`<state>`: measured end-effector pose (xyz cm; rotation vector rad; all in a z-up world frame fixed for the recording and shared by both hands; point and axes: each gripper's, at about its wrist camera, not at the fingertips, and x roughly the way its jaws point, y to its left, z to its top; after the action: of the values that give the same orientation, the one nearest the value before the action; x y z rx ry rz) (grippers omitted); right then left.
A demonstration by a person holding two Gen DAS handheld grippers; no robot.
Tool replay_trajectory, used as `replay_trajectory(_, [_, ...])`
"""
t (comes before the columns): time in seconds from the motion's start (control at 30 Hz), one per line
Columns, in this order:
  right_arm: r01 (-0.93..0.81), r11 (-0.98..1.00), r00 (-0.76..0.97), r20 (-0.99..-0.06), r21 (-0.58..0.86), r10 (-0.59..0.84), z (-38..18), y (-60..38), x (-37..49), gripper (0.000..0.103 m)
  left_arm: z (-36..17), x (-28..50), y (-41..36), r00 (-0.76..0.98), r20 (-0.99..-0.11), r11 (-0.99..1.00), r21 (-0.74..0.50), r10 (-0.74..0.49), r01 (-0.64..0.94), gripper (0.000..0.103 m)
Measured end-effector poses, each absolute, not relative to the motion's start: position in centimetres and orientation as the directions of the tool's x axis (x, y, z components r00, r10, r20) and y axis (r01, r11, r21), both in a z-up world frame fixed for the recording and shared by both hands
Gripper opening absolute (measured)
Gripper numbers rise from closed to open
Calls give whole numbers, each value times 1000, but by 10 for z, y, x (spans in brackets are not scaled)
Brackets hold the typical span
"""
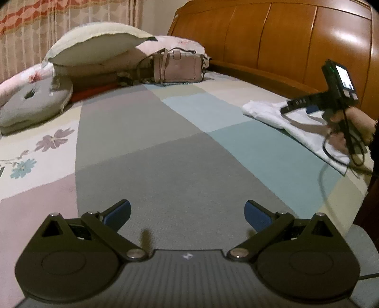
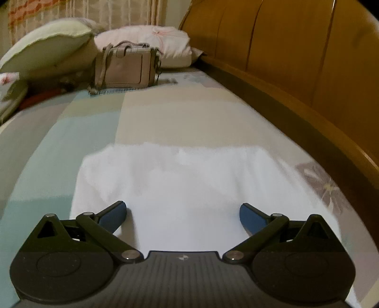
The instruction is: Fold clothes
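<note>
A white garment [image 2: 180, 189] lies folded flat on the patchwork bedspread [image 1: 151, 151], near the wooden headboard side. It also shows in the left wrist view [image 1: 296, 128] at the far right. My right gripper [image 2: 182, 215] is open and empty, low over the near part of the garment, its blue pads [image 2: 113, 216] wide apart. In the left wrist view the right gripper [image 1: 298, 107] shows from the side above the garment. My left gripper [image 1: 187, 216] is open and empty over bare grey bedspread, well left of the garment.
A beige handbag [image 1: 178, 67] stands at the far end of the bed with pillows [image 1: 94, 45] and a grey cushion [image 1: 35, 104]. A wooden headboard [image 1: 296, 35] runs along the right. Curtains [image 1: 59, 21] hang behind. A cable [image 1: 331, 154] trails from the right gripper.
</note>
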<state>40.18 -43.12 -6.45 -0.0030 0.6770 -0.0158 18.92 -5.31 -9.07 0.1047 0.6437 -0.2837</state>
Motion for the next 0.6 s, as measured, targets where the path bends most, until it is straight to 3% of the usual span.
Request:
replay_trajectory(0.33, [26, 1000, 748, -663, -4, -22, -58, -420, 416, 103, -85, 188, -52, 783, -581, 962, -1, -222, 272, 102])
replay_trajectory(0.43, [48, 999, 771, -636, -1, -38, -49, -419, 382, 103, -83, 186, -51, 776, -587, 963, -22, -230, 269, 102])
replay_trajectory(0.6, [16, 1000, 742, -670, 22, 3, -66, -412, 331, 103, -76, 181, -55, 778, -586, 964, -28, -229, 264, 102])
